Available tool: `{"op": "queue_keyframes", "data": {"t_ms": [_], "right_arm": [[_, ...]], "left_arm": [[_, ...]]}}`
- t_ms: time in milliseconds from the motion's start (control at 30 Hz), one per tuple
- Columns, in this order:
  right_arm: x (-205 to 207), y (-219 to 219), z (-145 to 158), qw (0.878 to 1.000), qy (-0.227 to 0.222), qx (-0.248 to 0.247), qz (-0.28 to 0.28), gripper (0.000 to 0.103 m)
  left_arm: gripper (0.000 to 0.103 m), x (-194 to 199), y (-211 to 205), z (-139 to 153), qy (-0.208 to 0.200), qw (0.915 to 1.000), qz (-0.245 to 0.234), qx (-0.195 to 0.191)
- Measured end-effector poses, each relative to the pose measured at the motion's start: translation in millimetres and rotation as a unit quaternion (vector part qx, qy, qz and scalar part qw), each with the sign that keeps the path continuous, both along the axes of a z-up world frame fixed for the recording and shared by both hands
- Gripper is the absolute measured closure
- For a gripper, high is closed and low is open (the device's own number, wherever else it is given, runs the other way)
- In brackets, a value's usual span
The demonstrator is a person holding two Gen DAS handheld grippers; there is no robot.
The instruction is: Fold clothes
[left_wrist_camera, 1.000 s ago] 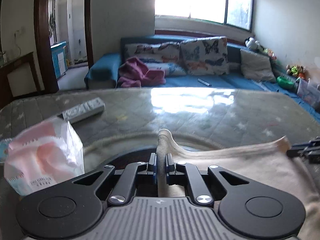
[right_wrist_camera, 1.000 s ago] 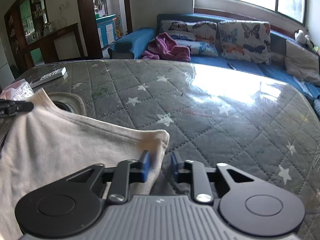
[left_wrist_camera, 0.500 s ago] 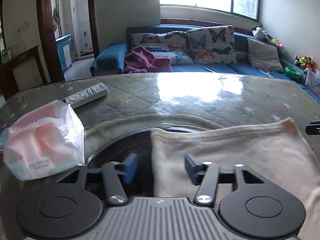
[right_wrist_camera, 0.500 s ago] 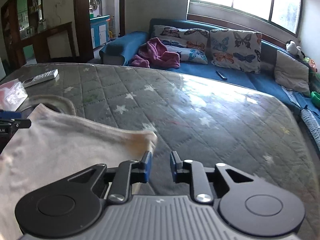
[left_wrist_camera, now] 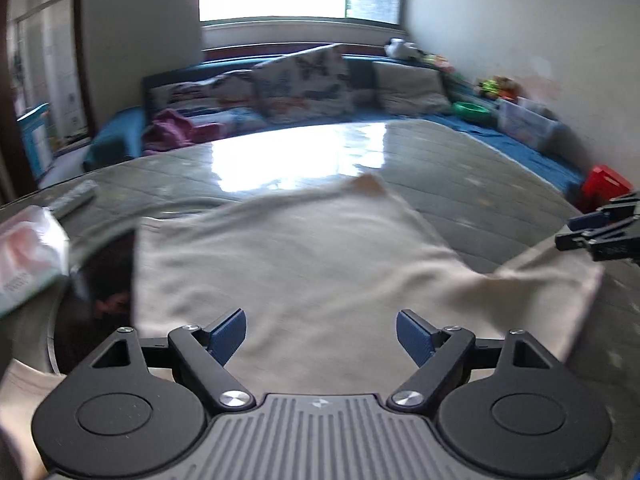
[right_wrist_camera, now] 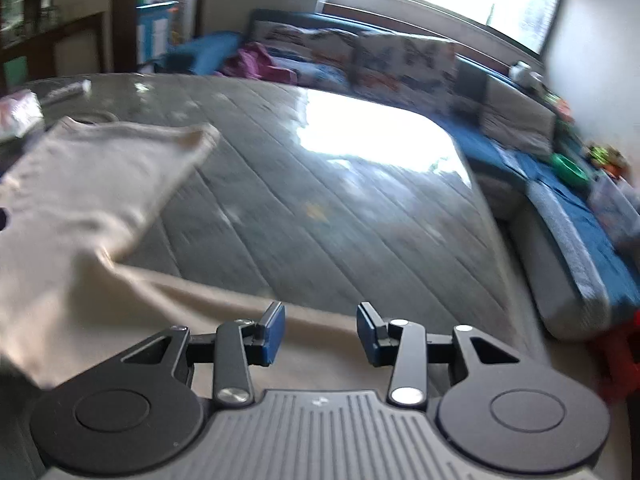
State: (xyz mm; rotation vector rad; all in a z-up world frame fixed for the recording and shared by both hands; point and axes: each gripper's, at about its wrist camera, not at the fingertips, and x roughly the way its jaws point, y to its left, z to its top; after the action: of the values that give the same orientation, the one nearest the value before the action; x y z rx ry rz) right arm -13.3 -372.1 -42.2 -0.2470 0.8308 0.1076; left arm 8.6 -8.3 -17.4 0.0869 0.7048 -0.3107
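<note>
A cream garment lies spread on the grey quilted table, its top part folded over. My left gripper is open and empty, hovering over the garment's near part. My right gripper is open and empty above the garment's lower right edge; it also shows at the right edge of the left wrist view. The folded shoulder corner lies at the upper left in the right wrist view. Both views are motion-blurred.
A tissue pack and a remote control lie at the table's left. A dark round inset in the table shows beside the garment. A blue sofa with cushions stands behind. A red stool is at the right.
The left gripper let go of the garment's corner and opened wide. The right gripper opened wider too. Both pulled back and swung right, leaving the fold lying on the table.
</note>
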Motion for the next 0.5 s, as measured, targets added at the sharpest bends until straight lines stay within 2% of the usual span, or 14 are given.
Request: {"op": "queue_keyframes", "data": {"t_ms": [200,400,467,500], "right_arm": [[-25,-46,-7,0.997,-0.009,0.019,-0.069,0.063],[-28,-72,-13,0.993,0.0,0.078,-0.087,0.064],[-29,-72,-15,0.993,0.001,0.084,-0.086,0.066],[-29,-73,-15,0.992,0.0,0.088,-0.086,0.074]], "left_arm": [[0.015,-27,-31,-11,0.01,0.9994,-0.034,0.008],[0.015,-38,-45,-20,0.011,0.9985,-0.044,0.031],[0.015,-41,-47,-21,0.01,0.9984,-0.047,0.031],[0.015,-42,-48,-21,0.011,0.9982,-0.049,0.031]]}}
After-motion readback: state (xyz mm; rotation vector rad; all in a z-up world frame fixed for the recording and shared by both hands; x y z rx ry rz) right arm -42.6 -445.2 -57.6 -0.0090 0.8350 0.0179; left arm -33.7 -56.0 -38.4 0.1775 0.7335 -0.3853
